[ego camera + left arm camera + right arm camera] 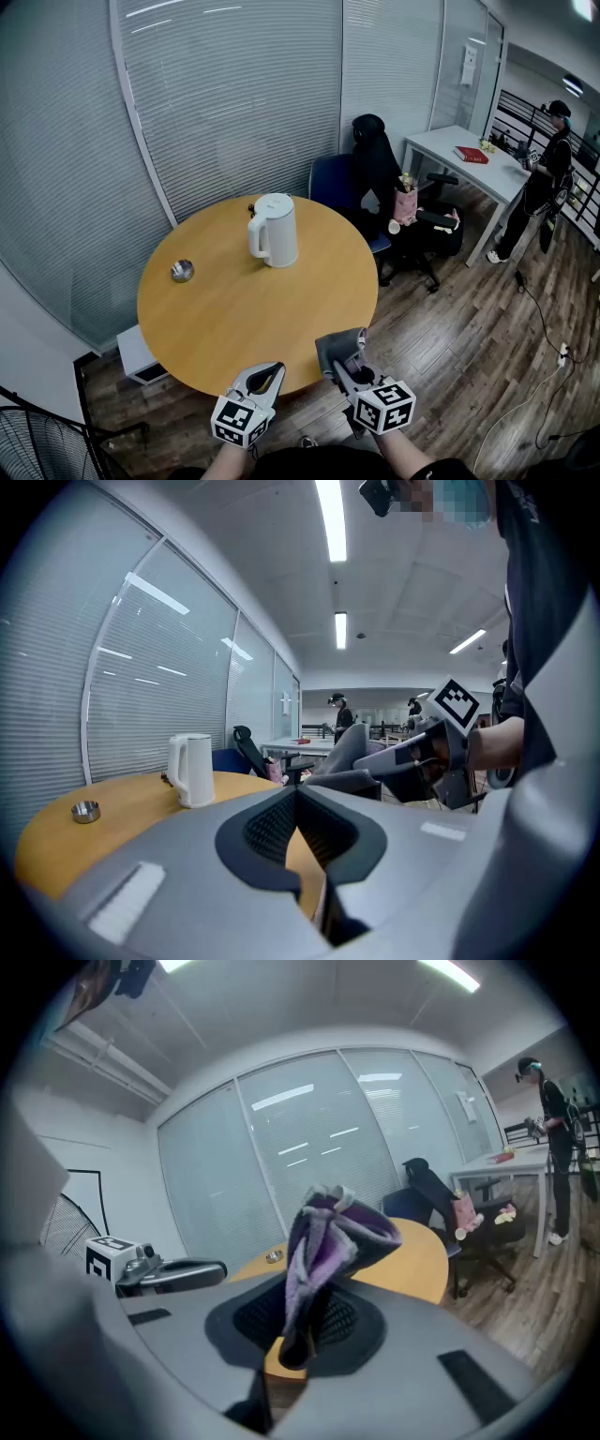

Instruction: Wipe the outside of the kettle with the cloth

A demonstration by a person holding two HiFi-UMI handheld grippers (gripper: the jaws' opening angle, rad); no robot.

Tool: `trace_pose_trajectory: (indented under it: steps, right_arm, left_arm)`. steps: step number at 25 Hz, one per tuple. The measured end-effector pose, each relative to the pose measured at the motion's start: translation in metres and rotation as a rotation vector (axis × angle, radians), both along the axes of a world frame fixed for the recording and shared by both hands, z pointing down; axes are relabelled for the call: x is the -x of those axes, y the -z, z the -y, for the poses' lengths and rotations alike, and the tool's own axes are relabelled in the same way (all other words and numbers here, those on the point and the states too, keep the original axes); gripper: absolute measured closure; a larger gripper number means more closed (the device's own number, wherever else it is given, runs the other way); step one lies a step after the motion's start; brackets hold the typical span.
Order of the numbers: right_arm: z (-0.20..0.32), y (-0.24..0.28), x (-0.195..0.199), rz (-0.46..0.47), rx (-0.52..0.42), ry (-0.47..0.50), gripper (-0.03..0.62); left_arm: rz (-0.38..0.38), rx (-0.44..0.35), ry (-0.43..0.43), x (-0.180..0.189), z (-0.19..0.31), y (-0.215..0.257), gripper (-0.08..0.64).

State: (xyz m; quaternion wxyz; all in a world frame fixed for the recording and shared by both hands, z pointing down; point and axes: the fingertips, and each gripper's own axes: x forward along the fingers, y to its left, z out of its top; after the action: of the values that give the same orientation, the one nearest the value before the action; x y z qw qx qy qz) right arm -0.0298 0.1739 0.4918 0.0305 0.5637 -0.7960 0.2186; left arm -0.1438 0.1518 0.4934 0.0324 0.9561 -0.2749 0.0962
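the room is evenly bright, lit from long ceiling strips (330,522) that burn out to plain white in the left gripper view. their reflections streak in pale bars across the glass wall with blinds (225,94). the round table (216,319) carries a soft sheen and only faint shadows. straight lines bow hard toward the edges in all three views, and both gripper views go black in the corners. close to the lens, the left gripper (298,797) and the cloth (323,1241) look soft and a little smeared.
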Motion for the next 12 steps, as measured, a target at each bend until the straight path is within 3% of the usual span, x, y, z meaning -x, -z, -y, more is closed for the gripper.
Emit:
trace_pose_trajectory:
  steps: [12]
  right_arm:
    - [0.041,-0.003,-0.019,0.047,0.002,0.002,0.551]
  left_arm:
    - [-0.016,-0.007,0.058,-0.016,0.035,-0.008,0.546]
